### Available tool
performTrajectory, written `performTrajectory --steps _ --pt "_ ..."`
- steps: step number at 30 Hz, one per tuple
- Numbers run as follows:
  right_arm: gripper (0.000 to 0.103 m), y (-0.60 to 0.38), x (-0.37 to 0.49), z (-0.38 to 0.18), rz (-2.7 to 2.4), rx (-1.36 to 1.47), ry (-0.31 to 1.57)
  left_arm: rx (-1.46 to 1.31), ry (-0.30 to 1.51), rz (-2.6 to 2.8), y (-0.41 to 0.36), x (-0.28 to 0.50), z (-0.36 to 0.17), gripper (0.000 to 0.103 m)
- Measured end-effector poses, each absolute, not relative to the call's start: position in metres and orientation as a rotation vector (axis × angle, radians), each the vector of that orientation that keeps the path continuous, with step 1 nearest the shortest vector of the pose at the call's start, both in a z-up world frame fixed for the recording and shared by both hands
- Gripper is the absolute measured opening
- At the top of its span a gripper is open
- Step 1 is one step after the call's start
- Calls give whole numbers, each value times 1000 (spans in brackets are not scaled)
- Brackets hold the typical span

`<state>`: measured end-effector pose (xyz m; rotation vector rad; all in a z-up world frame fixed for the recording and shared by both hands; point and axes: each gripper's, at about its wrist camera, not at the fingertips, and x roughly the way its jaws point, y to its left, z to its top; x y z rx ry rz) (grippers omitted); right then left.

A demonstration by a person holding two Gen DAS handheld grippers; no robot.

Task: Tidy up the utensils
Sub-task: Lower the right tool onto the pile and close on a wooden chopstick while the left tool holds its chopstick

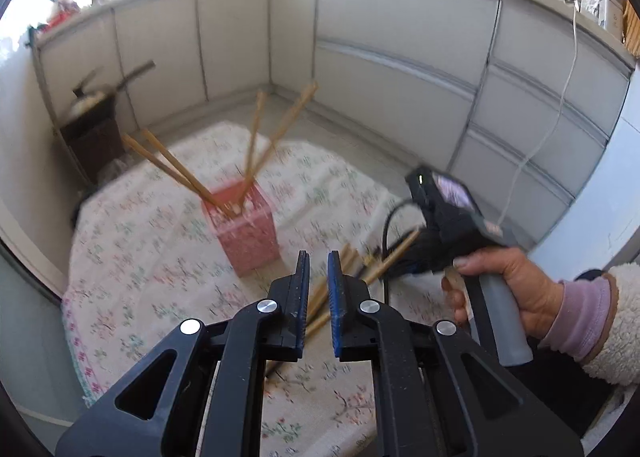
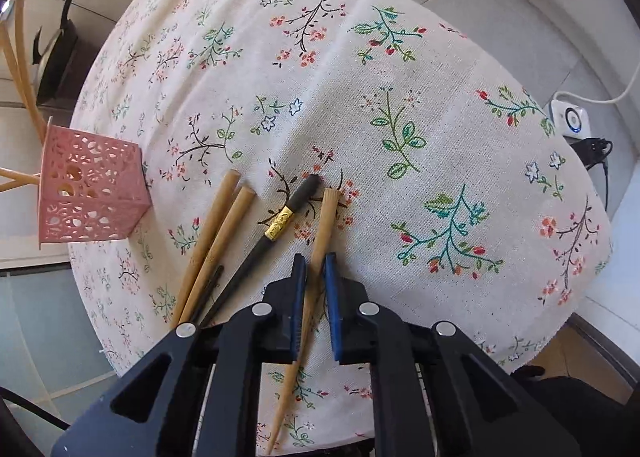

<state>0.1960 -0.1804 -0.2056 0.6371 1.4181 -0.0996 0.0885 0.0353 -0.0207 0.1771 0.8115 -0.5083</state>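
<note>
Chopstick [image 2: 316,257]: lies lengthwise between right gripper [image 2: 316,269] fingers, clenched on it.
Holder [image 2: 90,189]: far left.
Left gripper [image 1: 318,269]: closed, empty.

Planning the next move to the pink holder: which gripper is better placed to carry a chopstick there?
Right gripper: its jaws straddle a bamboo chopstick on the cloth. The left gripper is shut and empty, facing the pink holder.

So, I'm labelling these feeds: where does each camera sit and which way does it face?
Left wrist: on the left gripper, angled down across the floral-clothed table at the pink perforated holder; the right hand shows.
Right wrist: on the right gripper, steeply down, shut on a bamboo chopstick.
Shared: table, holder, loose chopsticks.
</note>
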Motion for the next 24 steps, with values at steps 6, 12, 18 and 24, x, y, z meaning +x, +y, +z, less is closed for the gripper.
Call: performTrajectory --steps 6,12,18,24 --pt "10 -180 191 -206 -75 619 1384 384 984 -491 8 106 -73 29" --pt "10 -184 189 -206 -62 624 1383 448 982 -563 -1 96 -76 32" --pt "10 -190 189 -208 -49 639 1392 543 1035 -608 -4 85 -96 37" --pt "9 -185 190 -204 -53 599 1376 570 1106 -607 -4 91 -114 37"
